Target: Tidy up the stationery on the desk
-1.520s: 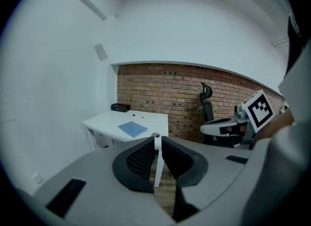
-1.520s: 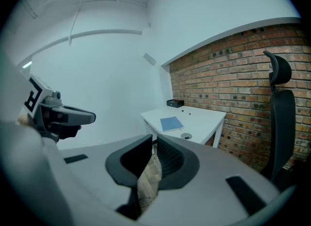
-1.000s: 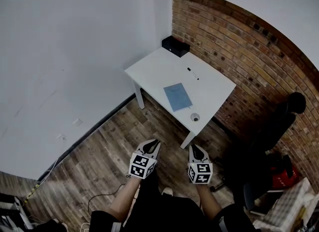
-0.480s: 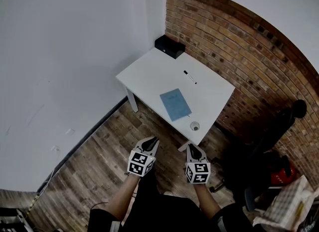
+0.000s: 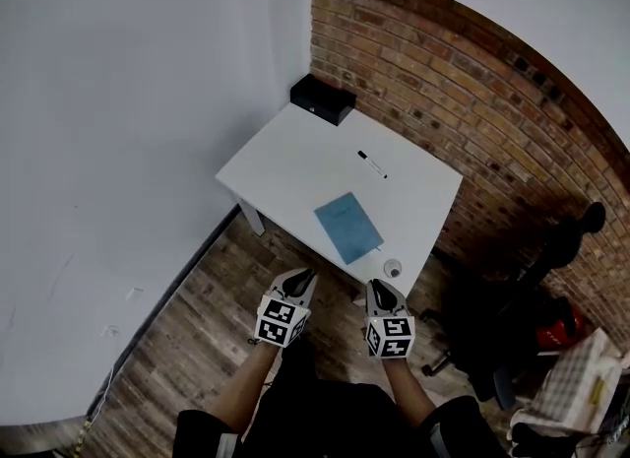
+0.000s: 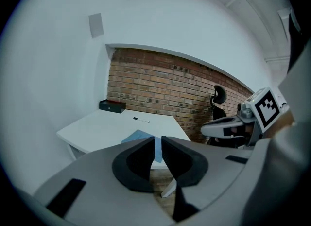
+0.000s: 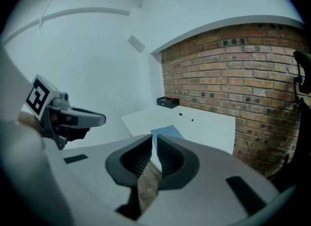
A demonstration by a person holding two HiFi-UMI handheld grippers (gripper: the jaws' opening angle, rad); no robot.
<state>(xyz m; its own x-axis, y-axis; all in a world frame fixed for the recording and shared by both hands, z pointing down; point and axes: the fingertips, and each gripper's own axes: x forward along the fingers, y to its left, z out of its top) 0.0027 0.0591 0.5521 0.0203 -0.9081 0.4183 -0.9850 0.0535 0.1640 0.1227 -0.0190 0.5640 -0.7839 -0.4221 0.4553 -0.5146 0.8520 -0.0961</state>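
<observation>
- Risk: small round item (image 5: 393, 269) at near edge of desk (image 5: 285, 146), just ahead of right gripper (image 5: 379, 287); a careless reach could knock it off.
- Risk: pen (image 5: 372, 163), far ahead of both jaws, may roll if nudged.
- Blue notebook (image 5: 347, 228): ahead, between both jaw lines.
- Left gripper (image 5: 304, 276): thin slit, empty. Right: pressed together, empty.
- Pose: side by side, angled fwd/down, short of desk.

Round item (image 5: 392, 268) at desk (image 5: 285, 156) edge, indistinct
</observation>
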